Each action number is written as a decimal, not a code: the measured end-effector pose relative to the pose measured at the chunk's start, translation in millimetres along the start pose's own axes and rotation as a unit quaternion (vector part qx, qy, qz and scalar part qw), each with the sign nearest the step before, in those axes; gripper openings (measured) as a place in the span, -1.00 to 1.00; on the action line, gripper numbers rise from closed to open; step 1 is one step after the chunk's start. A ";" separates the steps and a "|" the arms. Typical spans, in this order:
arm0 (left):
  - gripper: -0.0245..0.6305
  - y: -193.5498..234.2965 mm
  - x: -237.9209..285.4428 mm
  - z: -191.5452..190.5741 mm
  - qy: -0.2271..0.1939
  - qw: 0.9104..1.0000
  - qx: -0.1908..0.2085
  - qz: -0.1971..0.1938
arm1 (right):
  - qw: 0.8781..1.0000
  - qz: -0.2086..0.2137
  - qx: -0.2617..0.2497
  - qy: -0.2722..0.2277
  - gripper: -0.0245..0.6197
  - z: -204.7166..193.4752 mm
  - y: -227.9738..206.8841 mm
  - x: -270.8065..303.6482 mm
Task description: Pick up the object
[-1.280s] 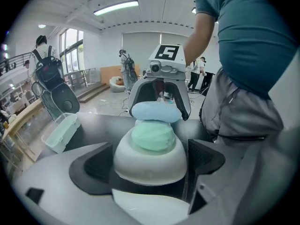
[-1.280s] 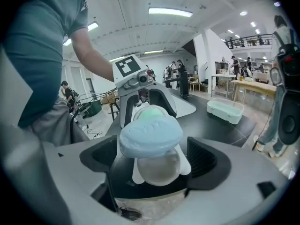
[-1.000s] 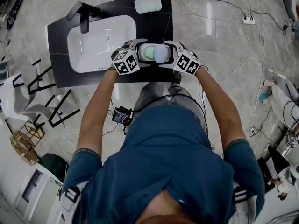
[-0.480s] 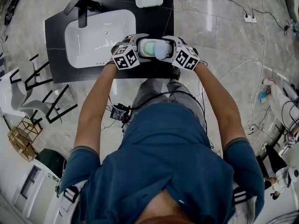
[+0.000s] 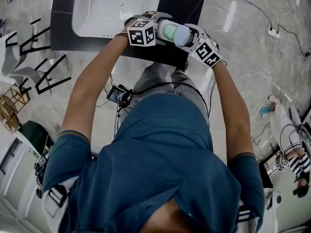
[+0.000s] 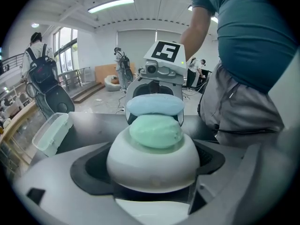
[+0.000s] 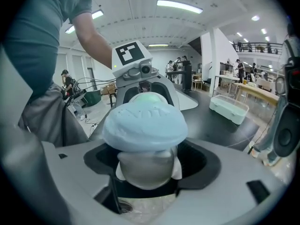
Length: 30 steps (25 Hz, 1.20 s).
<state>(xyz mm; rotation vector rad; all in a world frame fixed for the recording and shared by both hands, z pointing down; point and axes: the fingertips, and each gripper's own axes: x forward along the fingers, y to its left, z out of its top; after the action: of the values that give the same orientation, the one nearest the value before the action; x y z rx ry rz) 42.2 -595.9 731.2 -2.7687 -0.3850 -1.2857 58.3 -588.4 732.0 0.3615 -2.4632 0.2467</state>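
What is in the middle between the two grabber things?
A white dish holding a green soap, with a blue soap at one end. The head view and both gripper views show it.

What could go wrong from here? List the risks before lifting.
The green soap and blue soap seem to lie loose on the soap dish; any tilt may slide them off. The left gripper clamps one end, but the jaws of the right gripper have just been closing round the other; lifting before they press firmly could drop that end.
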 end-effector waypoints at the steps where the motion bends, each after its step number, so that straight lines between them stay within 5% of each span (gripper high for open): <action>1: 0.56 -1.1 -1.1 2.0 0.000 1.000 0.001 -0.002 | 1.000 0.000 0.002 0.000 0.26 0.0 1.3 -0.6; 14: 0.56 -12.3 -15.4 6.1 0.014 1.000 0.014 -0.009 | 1.000 0.011 0.005 -0.015 0.18 15.6 15.4 -1.6; 18: 0.56 -12.5 -18.5 4.8 0.024 1.000 0.017 -0.004 | 0.999 0.004 0.006 -0.035 -0.04 22.0 16.6 -4.4; 30: 0.56 -20.4 -10.2 -21.3 0.032 0.999 -0.014 0.002 | 1.000 0.009 -0.015 -0.024 0.13 17.3 25.1 11.6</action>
<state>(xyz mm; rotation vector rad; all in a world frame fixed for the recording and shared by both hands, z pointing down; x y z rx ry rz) 14.9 -581.6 736.4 -2.7419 -0.3606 -1.3849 31.8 -571.4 723.4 0.3350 -2.5153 0.2105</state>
